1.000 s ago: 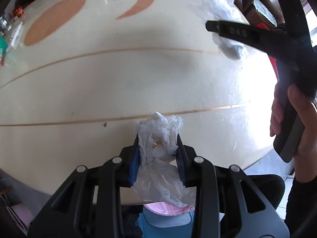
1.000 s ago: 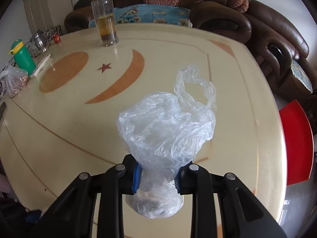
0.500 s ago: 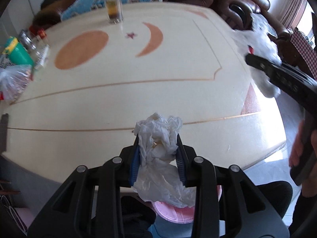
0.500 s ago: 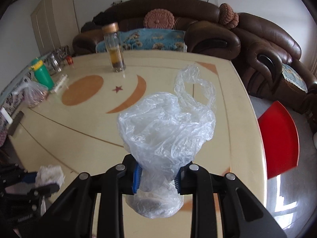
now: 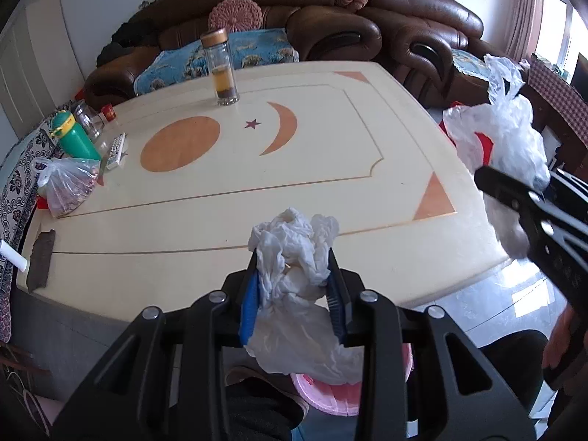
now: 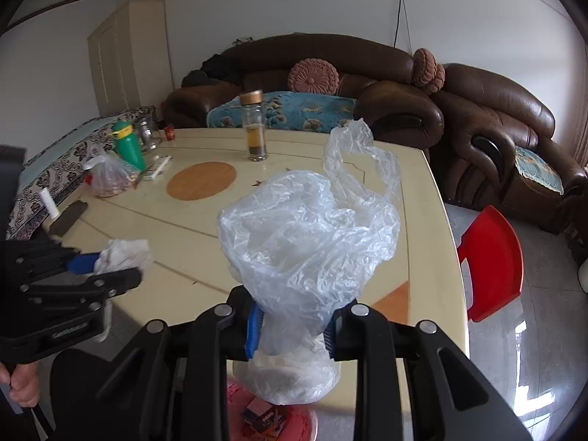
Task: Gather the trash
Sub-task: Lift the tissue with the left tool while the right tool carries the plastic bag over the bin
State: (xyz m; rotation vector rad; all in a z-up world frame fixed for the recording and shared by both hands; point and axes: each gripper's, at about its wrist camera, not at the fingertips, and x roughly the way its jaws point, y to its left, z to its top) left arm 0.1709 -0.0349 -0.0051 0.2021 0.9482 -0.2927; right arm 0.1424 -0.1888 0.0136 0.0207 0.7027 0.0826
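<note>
Both grippers have lifted away from the table (image 5: pixel 330 169) since a second ago. Left view: left gripper (image 5: pixel 293 290) clamped on crumpled tissue (image 5: pixel 294 253) — right gripper (image 5: pixel 514 198) at 3 o'clock. Right view: clear plastic bag (image 6: pixel 308 242) pinched dead centre, pink bin (image 6: pixel 301 419) at 6 o'clock.

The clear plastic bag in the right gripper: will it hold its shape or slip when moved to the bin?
The clear plastic bag is thin and crumpled, so it is probably floppy and light. Its loose handle loop may flap or snag. The right gripper pinches only a gathered neck, so it could slide.
</note>
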